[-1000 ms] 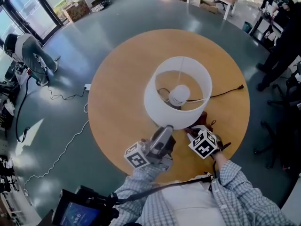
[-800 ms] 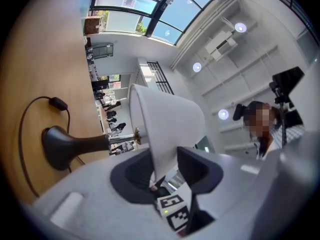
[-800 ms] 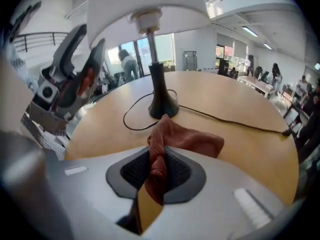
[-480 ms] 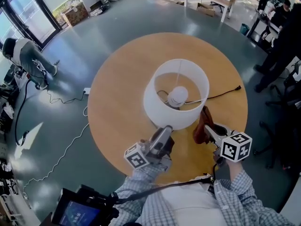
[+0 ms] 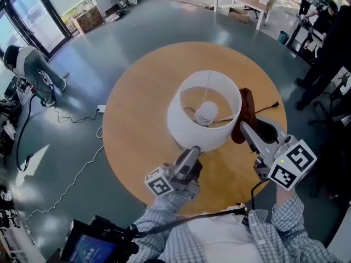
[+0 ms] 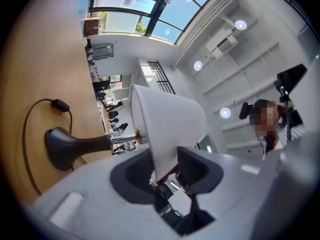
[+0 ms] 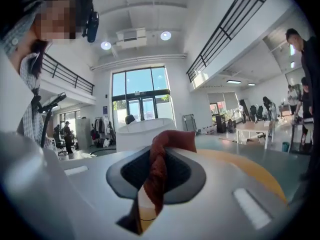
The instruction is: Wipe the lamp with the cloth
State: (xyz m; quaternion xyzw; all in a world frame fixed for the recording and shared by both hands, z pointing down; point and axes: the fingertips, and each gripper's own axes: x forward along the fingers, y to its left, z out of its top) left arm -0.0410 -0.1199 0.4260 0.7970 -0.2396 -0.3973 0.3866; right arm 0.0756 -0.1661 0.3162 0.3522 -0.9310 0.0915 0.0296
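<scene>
**Cloth held up beside the lampshade**

The left gripper (image 5: 193,150) has its jaws clamped on the near rim of the lamp (image 5: 186,122) shade. The right gripper (image 5: 245,131) pinches the red-brown cloth (image 5: 248,109) between narrow jaws. The shade stands just ahead of them, over the round worktop (image 5: 137,103).

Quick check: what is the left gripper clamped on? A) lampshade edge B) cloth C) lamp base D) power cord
A: in the left gripper view, the left gripper has its jaws pinched on the edge of the white lampshade; the cloth is held by the right gripper.
</scene>
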